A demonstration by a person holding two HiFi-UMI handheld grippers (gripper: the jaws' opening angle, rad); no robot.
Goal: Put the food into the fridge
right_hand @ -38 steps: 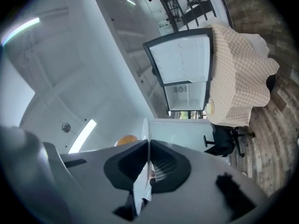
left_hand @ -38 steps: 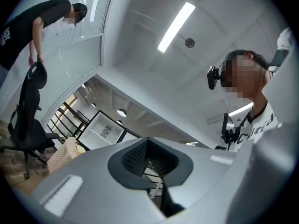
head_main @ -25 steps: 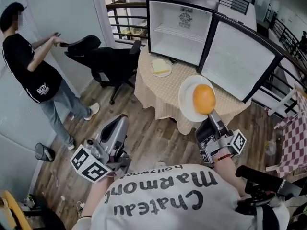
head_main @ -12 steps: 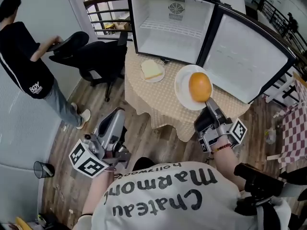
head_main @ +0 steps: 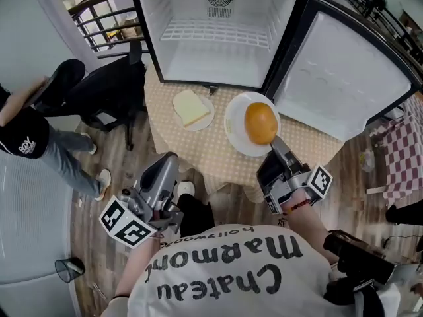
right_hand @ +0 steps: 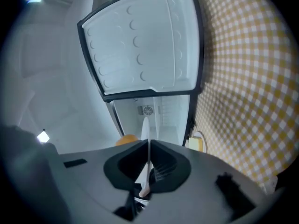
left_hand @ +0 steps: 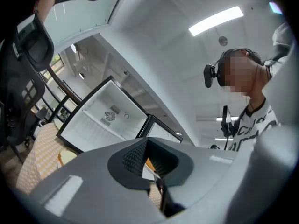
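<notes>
Fridge (head_main: 198,58) liner smooth glossy white plastic, tablecloth (head_main: 211,154) matt checked woven cloth, plate (head_main: 234,129) glossy white, smooth, near floor (head_main: 86,224) wood planks, low sheen.

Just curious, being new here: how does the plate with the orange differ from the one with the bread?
The big plate carries an orange; the small plate carries bread. The right gripper clamps the big plate by its rim; the small plate lies untouched on the table. Both are round and white.
</notes>
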